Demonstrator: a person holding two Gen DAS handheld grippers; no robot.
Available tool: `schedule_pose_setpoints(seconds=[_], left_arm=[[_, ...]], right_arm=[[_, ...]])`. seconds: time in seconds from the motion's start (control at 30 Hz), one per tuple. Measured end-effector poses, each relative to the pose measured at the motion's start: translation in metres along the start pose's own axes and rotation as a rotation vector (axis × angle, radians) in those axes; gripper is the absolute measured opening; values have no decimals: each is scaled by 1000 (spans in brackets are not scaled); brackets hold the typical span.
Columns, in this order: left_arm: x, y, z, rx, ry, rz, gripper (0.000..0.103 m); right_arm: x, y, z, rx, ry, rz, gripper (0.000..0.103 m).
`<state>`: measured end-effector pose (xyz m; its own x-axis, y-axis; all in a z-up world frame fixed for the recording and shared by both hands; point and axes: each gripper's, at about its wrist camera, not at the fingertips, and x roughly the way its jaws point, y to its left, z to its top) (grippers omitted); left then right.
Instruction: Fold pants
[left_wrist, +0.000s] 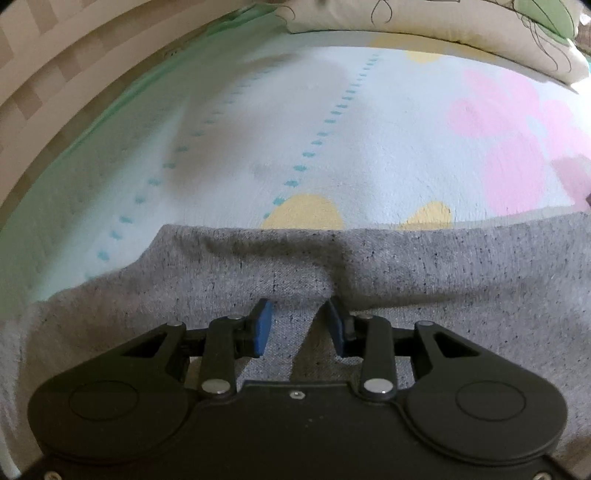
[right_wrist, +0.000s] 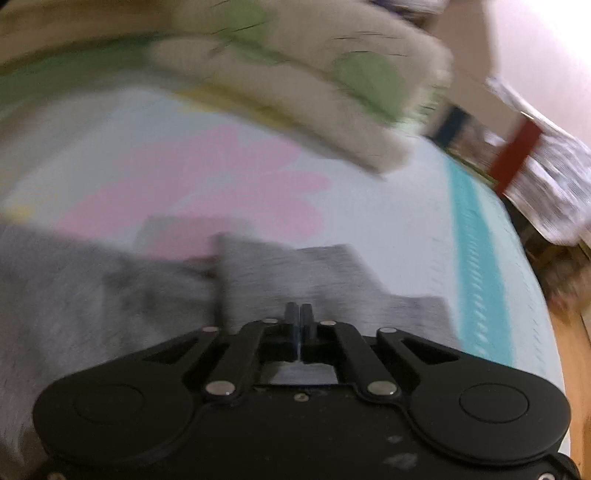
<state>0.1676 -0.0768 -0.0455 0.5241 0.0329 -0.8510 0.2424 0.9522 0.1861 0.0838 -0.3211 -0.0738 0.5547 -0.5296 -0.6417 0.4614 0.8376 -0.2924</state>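
left hand-held gripper (left_wrist: 297, 317) apart over grey pants (left_wrist: 443, 273) | right hand-held gripper (right_wrist: 299, 314) together | no readable writing

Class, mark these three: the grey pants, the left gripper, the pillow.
grey pants (left_wrist: 461, 280), left wrist view, flat cloth right of the crease.
left gripper (left_wrist: 297, 325), left wrist view, gap between fingertips.
pillow (right_wrist: 295, 85), right wrist view, cream middle.

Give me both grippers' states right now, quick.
Left gripper: open, jaws apart over the gray pants, gripping nothing.
Right gripper: shut; whether it pinches the pants cannot be told through the blur.
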Motion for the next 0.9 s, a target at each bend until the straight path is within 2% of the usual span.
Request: schedule_pose_setpoints(seconds=[0.1,0.17,0.27,0.37,0.47,0.6,0.7,0.8,0.9], left_arm=[[2,4,3,-12,8,-15,46],[4,3,3,-9,4,-12,46],[6,1,1,-4,-8,-5,46],[6,-1,-1,7,-21,5,46],[6,1,0,4,-13,-3,46],[9,8,4,-32,17,-36,46],[11,9,5,-35,26,-46,46],[13,8,5,-34,28,-47,46],[14,8,5,-36,29,-51,46]], right_arm=[[-4,-45,-4,169,10,-100,0],[-3,-67,-8,217,29,-145,2],[-15,-62,-13,119,-13,-122,10],[-25,-31,-18,-29,-77,-90,33],[-33,14,-23,-167,-129,-48,34],[-39,64,-29,-338,-140,31,33],[-33,88,-33,-424,-98,14,33],[-17,90,-34,-449,-36,-42,31],[-3,60,-26,-357,5,-108,30]])
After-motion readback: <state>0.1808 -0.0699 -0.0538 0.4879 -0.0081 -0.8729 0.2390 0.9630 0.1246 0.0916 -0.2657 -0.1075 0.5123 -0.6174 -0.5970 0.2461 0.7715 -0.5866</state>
